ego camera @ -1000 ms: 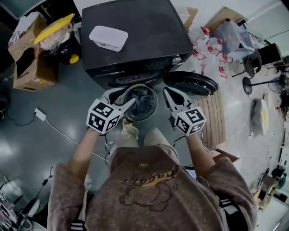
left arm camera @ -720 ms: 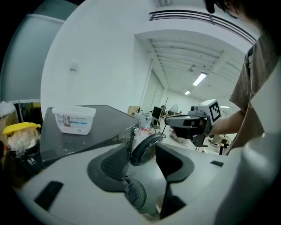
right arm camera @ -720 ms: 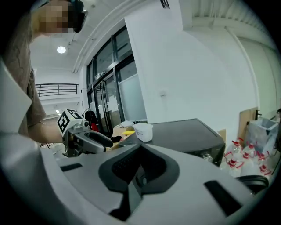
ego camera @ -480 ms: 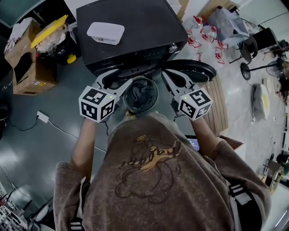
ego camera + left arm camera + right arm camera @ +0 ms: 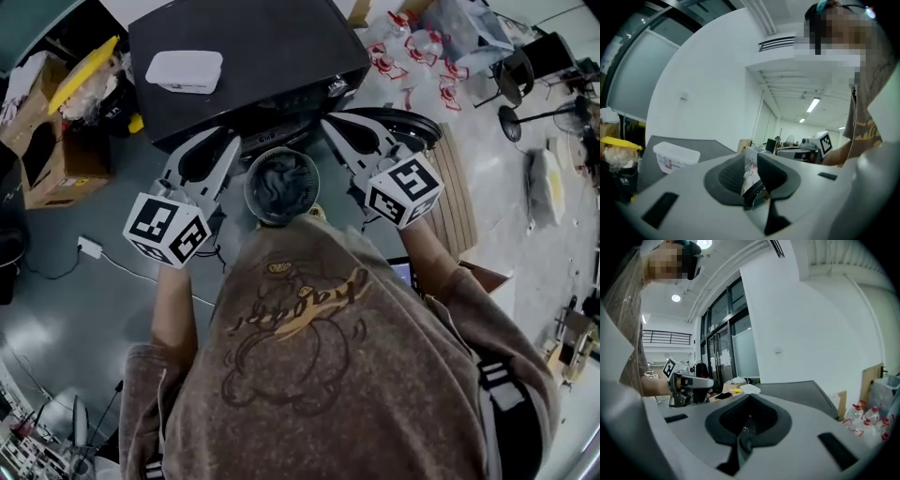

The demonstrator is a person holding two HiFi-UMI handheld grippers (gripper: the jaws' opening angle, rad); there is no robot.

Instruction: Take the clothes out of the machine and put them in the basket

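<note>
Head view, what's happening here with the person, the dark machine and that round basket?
A person holding a gripper in each hand stands before a dark machine whose round door hangs open. A round basket in front of it already has grey clothes in it. Neither gripper holds anything: the jaws of the left gripper have just been closing to a narrow, empty gap, and those of the right gripper are together. Both flank the basket.

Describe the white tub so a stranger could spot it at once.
Find the big dark machine at the top of the head view. On its flat top, near the left edge, lies a small white tub with rounded corners. It is the only thing lying on that top, white against the dark.
</note>
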